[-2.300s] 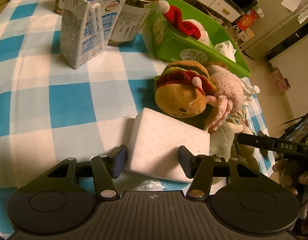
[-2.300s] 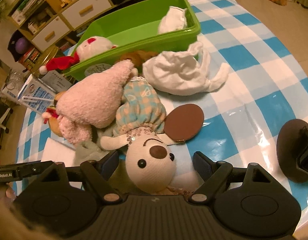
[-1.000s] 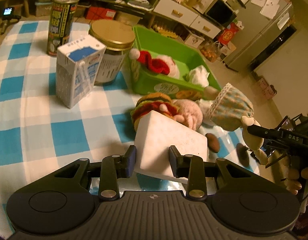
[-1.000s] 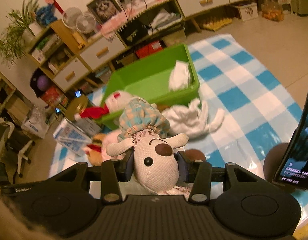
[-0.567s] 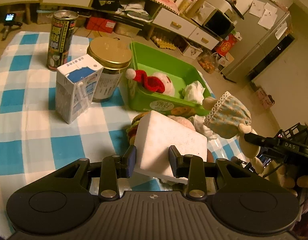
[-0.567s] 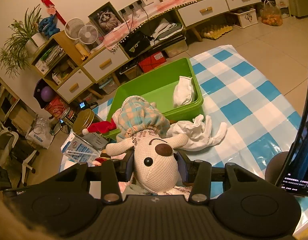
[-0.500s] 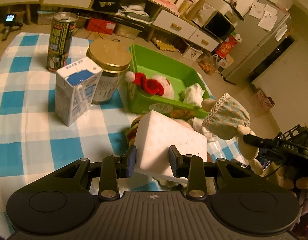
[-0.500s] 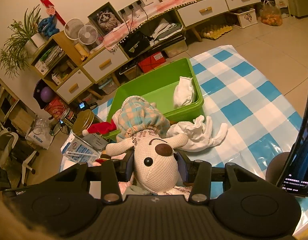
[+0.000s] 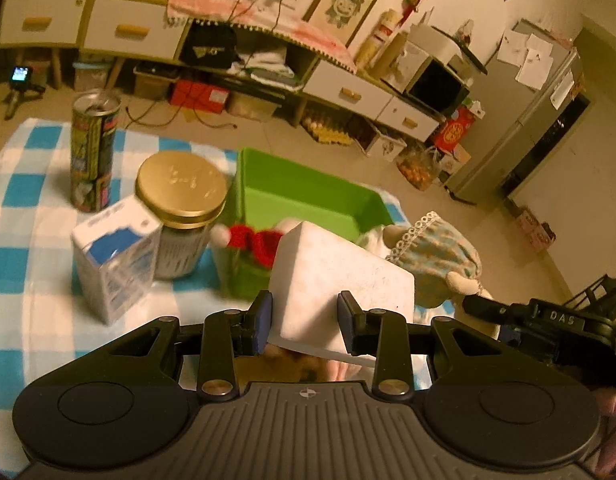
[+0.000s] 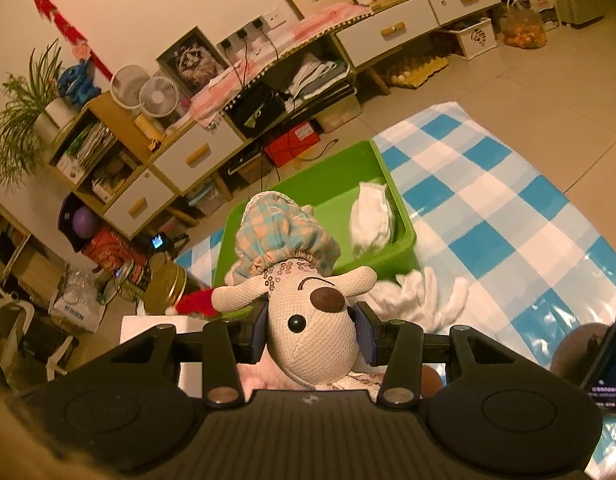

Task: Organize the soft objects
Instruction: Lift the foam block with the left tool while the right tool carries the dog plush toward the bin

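My left gripper (image 9: 305, 320) is shut on a white sponge block (image 9: 340, 276) and holds it in the air in front of the green bin (image 9: 308, 196). My right gripper (image 10: 311, 330) is shut on the head of a plush dog (image 10: 312, 332) in a checked blue-and-peach dress (image 10: 283, 236), held up before the green bin (image 10: 404, 236); the doll also shows in the left wrist view (image 9: 440, 260). A Santa plush (image 9: 251, 240) and a white cloth (image 10: 372, 220) lie in the bin. A crumpled white cloth (image 10: 424, 296) lies on the table beside the bin.
On the blue-and-white checked tablecloth (image 9: 27, 216) stand a milk carton (image 9: 111, 264), a gold-lidded jar (image 9: 181, 208) and a drink can (image 9: 91, 152), left of the bin. A dark stand (image 10: 580, 344) and a screen edge sit at the right. Cabinets and shelves stand behind.
Both grippers have risen further and moved toward the bin, each still holding its object. The pile of plush toys on the table has dropped out of sight below them.
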